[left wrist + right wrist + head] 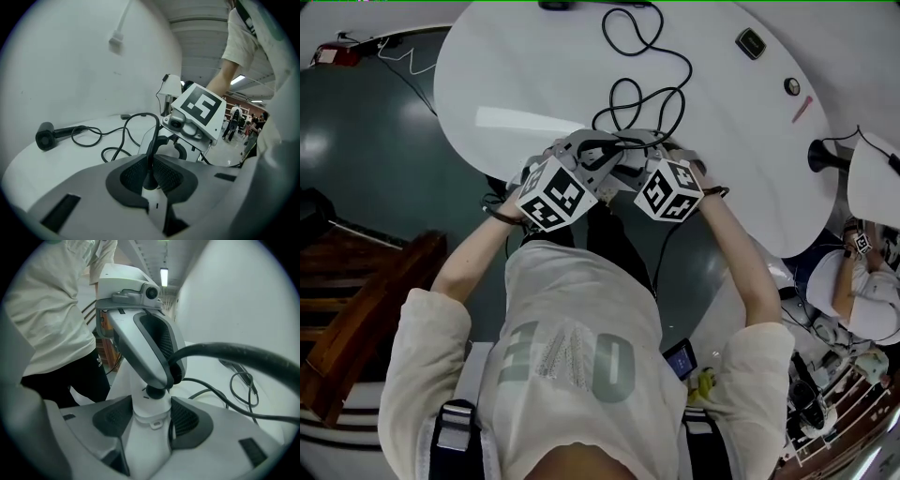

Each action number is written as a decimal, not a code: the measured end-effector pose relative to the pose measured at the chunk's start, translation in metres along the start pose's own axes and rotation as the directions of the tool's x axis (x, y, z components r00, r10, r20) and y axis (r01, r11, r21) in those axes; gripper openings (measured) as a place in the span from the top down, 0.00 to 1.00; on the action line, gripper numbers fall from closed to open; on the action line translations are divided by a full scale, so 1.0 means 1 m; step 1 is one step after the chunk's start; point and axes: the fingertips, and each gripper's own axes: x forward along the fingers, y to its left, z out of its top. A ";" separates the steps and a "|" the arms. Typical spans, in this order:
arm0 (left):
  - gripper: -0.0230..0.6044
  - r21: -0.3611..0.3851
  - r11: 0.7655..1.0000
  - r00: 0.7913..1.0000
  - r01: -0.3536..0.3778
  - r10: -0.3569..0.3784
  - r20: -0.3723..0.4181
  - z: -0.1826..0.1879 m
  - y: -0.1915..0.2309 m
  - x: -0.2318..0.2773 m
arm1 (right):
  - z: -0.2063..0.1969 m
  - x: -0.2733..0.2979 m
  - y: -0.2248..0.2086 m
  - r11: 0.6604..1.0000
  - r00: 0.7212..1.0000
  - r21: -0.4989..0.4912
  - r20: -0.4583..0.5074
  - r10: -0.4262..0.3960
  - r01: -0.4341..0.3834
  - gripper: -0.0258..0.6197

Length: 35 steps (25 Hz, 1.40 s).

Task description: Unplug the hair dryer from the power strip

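Left gripper [150, 174] nipped narrow on black rubber plug [150, 183], right gripper [151, 418] wide, clamping white plastic power strip [146, 446], white round table [516, 84] near edge.

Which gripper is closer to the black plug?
Left. The left gripper is clamped right on the black plug. The right gripper is right next to the plug but not on it: it holds the white power strip.
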 end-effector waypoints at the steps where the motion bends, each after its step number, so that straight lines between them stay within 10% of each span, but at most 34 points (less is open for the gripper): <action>1: 0.90 0.024 1.000 1.000 0.006 -0.006 -0.001 0.002 -0.001 -0.001 | 0.000 0.000 0.000 1.000 1.000 0.001 -0.003 0.001 -0.001 0.55; 5: 0.92 0.013 0.999 0.999 0.042 -0.042 0.015 0.005 -0.003 -0.003 | 0.000 0.000 0.002 1.000 1.000 0.012 -0.008 0.003 -0.003 0.55; 10: 0.92 -0.234 0.969 0.995 0.076 -0.059 0.079 0.003 0.002 -0.004 | 0.000 0.000 0.003 0.999 1.000 0.036 -0.004 0.009 -0.008 0.55; 13: 0.92 -0.339 0.928 0.910 0.155 0.000 0.415 0.089 0.030 -0.043 | -0.003 0.000 0.005 0.998 1.000 0.061 -0.001 0.019 -0.019 0.55; 15: 0.92 -0.182 0.983 0.851 0.011 0.086 0.518 0.170 0.065 -0.070 | -0.008 0.000 0.008 0.993 1.000 0.111 -0.002 0.026 -0.025 0.55; 18: 0.93 -0.049 0.994 0.839 -0.093 0.104 0.534 0.208 0.089 -0.088 | -0.008 0.002 0.015 0.991 0.999 0.134 -0.019 0.029 -0.026 0.55; 35: 0.93 -0.092 0.985 0.875 -0.146 0.172 0.453 0.190 0.109 -0.085 | -0.004 0.005 0.013 0.992 0.999 0.127 -0.029 0.024 -0.020 0.55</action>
